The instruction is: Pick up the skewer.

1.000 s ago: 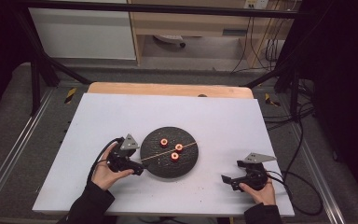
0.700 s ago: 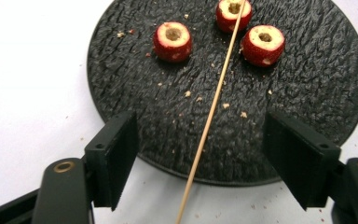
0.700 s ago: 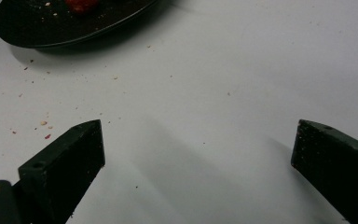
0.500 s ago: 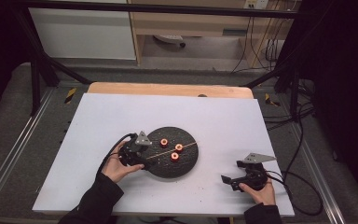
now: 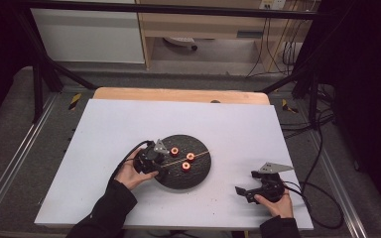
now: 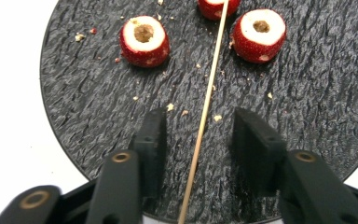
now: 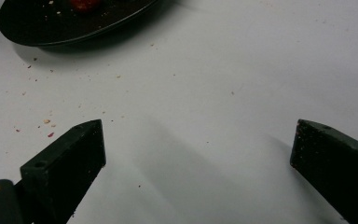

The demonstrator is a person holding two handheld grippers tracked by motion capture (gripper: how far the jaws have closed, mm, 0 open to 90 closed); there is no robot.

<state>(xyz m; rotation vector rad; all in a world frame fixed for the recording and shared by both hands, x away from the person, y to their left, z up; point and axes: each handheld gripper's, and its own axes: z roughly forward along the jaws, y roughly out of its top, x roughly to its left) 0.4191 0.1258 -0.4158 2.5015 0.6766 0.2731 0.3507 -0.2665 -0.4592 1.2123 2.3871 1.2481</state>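
Left hand-held gripper (image 6: 200,135) hangs over the near edge of the black plate (image 6: 317,102), jaws partly apart, straddling a thin wooden skewer (image 6: 204,112) lying flat, not touching it. Three hollowed strawberries (image 6: 144,39) sit beyond. Judgement: skewer is light, stiff, brittle, prone to rolling; pinch near this end, gently. Right hand-held gripper (image 7: 198,144) rests wide apart on the counter (image 7: 242,70), empty.

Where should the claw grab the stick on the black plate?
Grab the stick near its bare end, the part closest to the left claw, away from the three strawberries. It lies flat on the plate and is thin, so come straight down with one jaw on each side. The open jaws already straddle it, so closing there would probably pinch it.
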